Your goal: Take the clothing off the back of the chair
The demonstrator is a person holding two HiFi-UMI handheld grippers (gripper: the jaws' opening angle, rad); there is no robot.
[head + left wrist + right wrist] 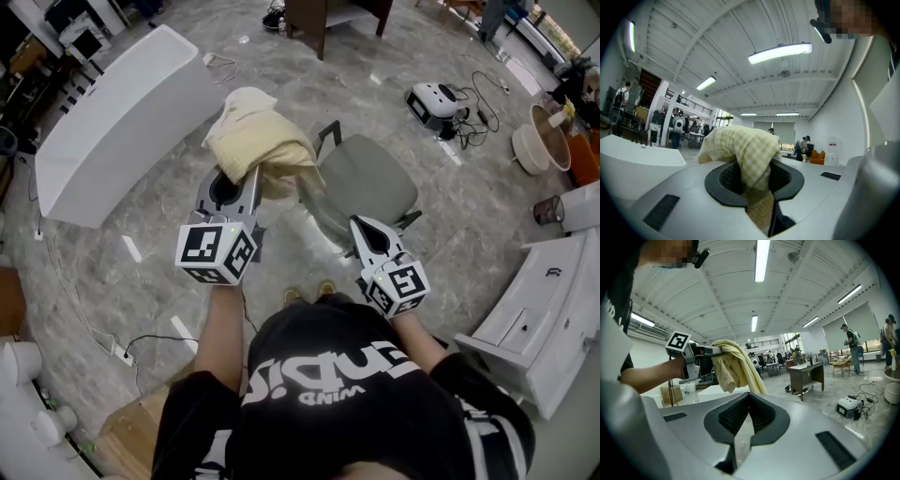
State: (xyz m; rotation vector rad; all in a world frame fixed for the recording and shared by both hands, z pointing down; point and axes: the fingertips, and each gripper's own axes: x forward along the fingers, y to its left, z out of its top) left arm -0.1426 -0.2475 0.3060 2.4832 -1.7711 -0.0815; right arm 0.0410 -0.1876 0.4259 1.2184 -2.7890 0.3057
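**Left hand-held gripper** (246,180): jaws narrow and clamped on the cloth (255,133). In the left gripper view, the left hand-held gripper (754,174) has a fold of the cloth (746,146) pressed between both dark pads. The rest bunches over the top of the jaws. The checked yellow weave shows clearly here.

**Right hand-held gripper** (365,226): jaws drawn together to a thin slit. In the right gripper view, nothing stands between the pads of the right hand-held gripper (743,422). It is to the right of the cloth and does not touch it.

**Cloth position:**
- Head view: the cloth is at the tip of the left hand-held gripper, over the left edge of the chair (364,178).
- Right gripper view: the cloth (735,364) hangs in a loose drape from the left hand-held gripper (716,350), which is held level.
- The lower end of the cloth is hidden behind the body of the right hand-held gripper. No view shows whether it touches the chair.

**Chair:** grey seat and black arms, directly in front of the person (356,394). The seat is bare.

**Surroundings:**
- A long white counter (112,122) is to the left of the chair.
- A white cabinet (539,314) is at the right.
- A dark desk (323,21) is at the far side.
- A small white machine (433,99) with cables is on the floor (159,234) beyond the chair.
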